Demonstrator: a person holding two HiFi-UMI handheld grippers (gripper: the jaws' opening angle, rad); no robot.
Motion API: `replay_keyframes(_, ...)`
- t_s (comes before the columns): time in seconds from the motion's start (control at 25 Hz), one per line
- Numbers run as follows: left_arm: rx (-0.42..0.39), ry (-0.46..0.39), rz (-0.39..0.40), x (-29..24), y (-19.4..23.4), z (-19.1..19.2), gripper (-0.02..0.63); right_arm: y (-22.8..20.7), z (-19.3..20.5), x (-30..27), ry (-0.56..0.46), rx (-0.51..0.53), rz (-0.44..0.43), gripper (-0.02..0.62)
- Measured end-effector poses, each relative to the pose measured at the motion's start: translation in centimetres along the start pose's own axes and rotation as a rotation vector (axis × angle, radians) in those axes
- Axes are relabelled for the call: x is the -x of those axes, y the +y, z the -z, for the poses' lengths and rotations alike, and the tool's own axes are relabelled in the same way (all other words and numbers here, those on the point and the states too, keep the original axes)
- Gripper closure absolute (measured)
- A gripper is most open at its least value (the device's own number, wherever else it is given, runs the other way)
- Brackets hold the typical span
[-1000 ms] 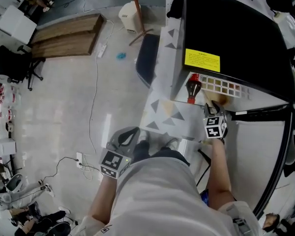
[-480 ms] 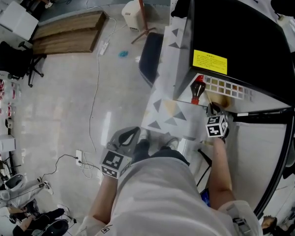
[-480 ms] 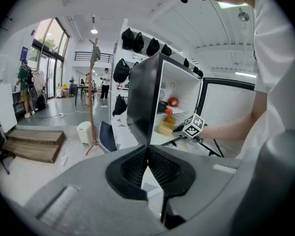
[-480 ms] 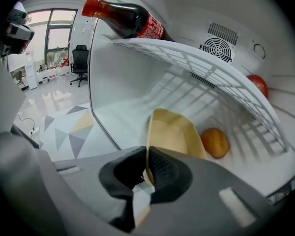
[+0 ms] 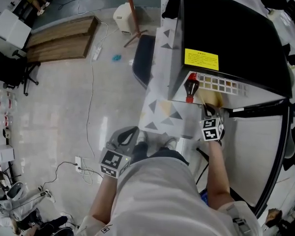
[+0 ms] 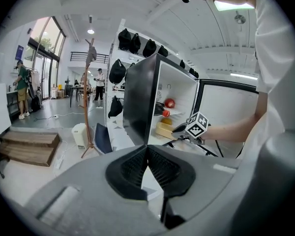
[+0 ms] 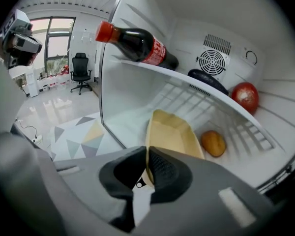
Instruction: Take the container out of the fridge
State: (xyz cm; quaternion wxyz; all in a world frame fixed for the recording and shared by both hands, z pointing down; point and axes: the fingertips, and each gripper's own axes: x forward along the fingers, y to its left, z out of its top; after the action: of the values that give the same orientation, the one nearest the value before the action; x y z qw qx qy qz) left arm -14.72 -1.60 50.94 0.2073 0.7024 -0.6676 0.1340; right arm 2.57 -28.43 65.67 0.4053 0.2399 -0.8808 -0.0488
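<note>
Container point(image 7: 174, 132) rim — in right tool point(image 7: 147, 167)

Left gripper point(image 6: 147, 162): jaws closed pad to pad, nothing between them. In the head view it sits at 7 o'clock, close against the torso point(image 5: 155, 195), nose pointing toward 1 o'clock, with its marker cube point(image 5: 113, 162) facing up. The left forearm point(image 5: 99, 208) is drawn back and bent beside the body.

Right gripper point(image 7: 146, 170): jaws clamped on the near rim of the container point(image 7: 174, 132). In the head view it sits at 3 o'clock, nose pointing toward 12 o'clock. The right forearm point(image 5: 216, 173) is extended forward, nearly straight, with the wrist level.
</note>
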Motion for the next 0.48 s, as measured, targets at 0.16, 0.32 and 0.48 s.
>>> replay_keyframes(0.16,-0.009,-0.015,0.035,-0.8,-0.2,-0.6,0.597,0.6,-0.7,1.6,-0.036,-0.024,-0.003,0.574)
replay_keyframes(0.32,-0.026,-0.021,0.085,-1.8,-0.7,-1.1,0.597,1.0,-0.9,3.5,-0.051,-0.057,0.005,0.574)
replay_keyframes(0.48,-0.04,-0.03,0.146,-2.8,-1.4,-1.8,0.597,1.1,-1.0,5.7,-0.069,-0.095,0.028,0.574)
